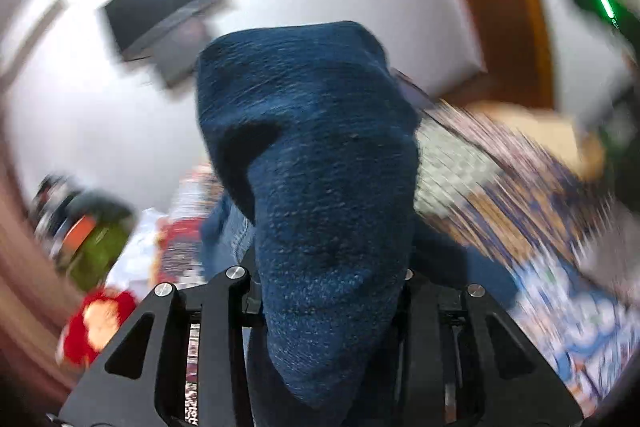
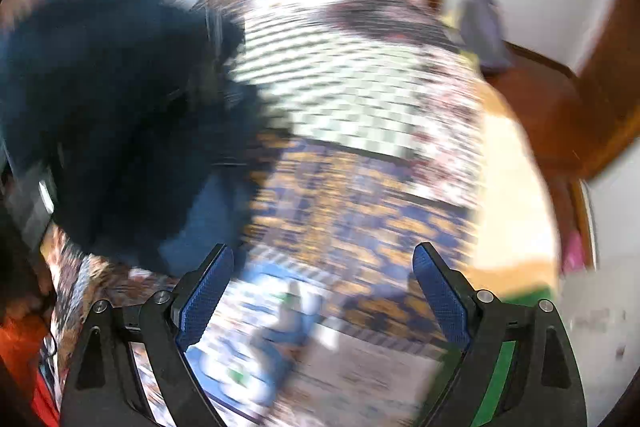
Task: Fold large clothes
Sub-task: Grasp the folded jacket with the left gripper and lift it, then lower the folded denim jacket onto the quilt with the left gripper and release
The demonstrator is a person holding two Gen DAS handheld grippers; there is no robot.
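Observation:
A dark blue knitted garment [image 1: 316, 187] bulges up between the fingers of my left gripper [image 1: 328, 279], which is shut on it and holds it lifted; the fingertips are hidden by the cloth. In the right wrist view the same garment [image 2: 120, 123] hangs as a dark mass at the left over the patterned bedspread [image 2: 360, 155]. My right gripper [image 2: 322, 291] is open and empty, its blue pads [image 2: 204, 303] wide apart above the bedspread, to the right of the garment. Both views are blurred by motion.
A patchwork bedspread [image 1: 500, 187] covers the bed. A wooden headboard or door frame [image 1: 508, 7] stands at the right. A dark screen [image 1: 160, 11] hangs on the white wall. A red soft toy [image 1: 96, 319] and clutter lie at the left.

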